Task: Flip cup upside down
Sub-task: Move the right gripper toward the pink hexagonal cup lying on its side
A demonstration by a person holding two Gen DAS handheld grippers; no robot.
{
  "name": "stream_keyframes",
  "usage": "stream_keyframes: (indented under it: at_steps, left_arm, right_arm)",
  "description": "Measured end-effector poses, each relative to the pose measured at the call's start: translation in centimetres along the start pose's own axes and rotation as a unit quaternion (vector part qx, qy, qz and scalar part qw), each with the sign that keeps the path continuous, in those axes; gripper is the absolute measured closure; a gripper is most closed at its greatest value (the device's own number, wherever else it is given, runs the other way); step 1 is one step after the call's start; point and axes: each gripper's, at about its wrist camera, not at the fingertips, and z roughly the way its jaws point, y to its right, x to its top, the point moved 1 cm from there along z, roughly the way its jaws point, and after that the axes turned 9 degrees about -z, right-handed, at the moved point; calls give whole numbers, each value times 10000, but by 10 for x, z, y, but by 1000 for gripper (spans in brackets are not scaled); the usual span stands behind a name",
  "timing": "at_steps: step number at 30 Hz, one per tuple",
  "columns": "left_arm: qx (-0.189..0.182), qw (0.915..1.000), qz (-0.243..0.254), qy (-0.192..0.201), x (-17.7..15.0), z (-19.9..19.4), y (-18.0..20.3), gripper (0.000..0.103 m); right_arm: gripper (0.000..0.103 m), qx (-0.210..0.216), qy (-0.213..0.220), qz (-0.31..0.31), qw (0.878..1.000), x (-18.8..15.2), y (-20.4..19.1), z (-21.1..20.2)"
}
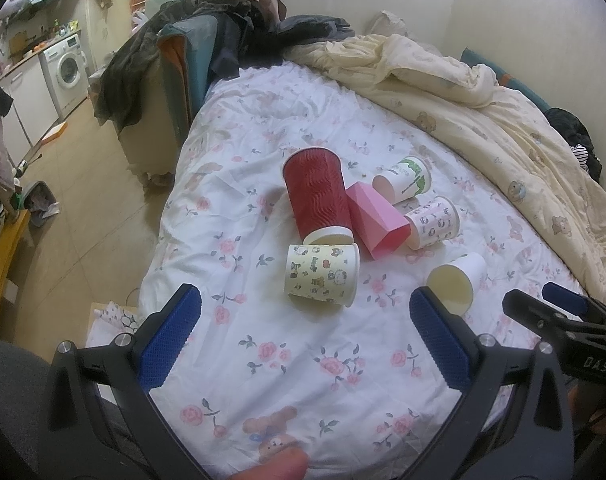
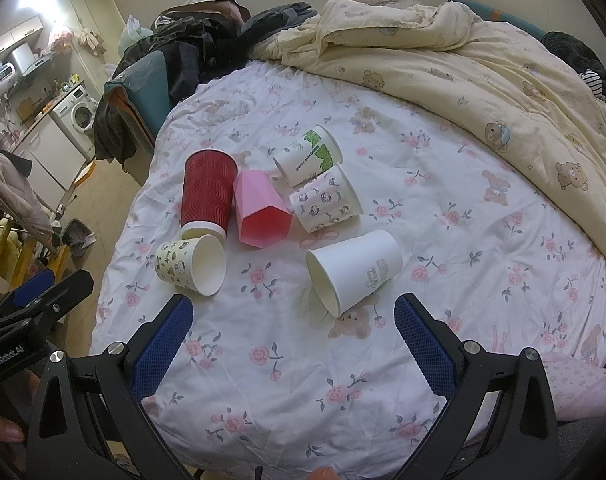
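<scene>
The plain white paper cup (image 2: 353, 270) lies on its side on the floral bedsheet (image 2: 263, 360), just ahead of my right gripper (image 2: 293, 338). Both it and my left gripper (image 1: 305, 334) gape wide, holding nothing. Light and crushable, I'd pinch it gently mid-wall.

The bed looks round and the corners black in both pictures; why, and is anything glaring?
Left wrist view: fisheye lens bends the bed and blacks the corners. Right wrist view: same bending, plus bright glare at upper left; the cups stay sharp.
</scene>
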Motion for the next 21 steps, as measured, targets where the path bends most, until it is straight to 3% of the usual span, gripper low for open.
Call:
stream_keyframes:
  at_steps: [5, 13, 14, 16, 21]
  left_arm:
    - [181, 9996, -194, -62, 4, 2, -9, 0]
    - [289, 9977, -553, -268, 10, 7, -25, 0]
    - [275, 9974, -588, -306, 10, 8, -27, 0]
    - [250, 9968, -650, -384, 10, 10, -28, 0]
    - [209, 9962, -701, -472, 14, 11, -31, 0]
  right_arm:
    - [0, 181, -246, -64, 9995, 5, -2, 11]
    - [3, 532, -1186, -839, 9880, 61, -20, 68]
    - [5, 537, -1304, -971, 9852, 69, -25, 79]
    - [19, 591, -1533, -1104, 9802, 81, -30, 98]
    - [25, 620, -2149, -1423, 9642, 104, -39, 152]
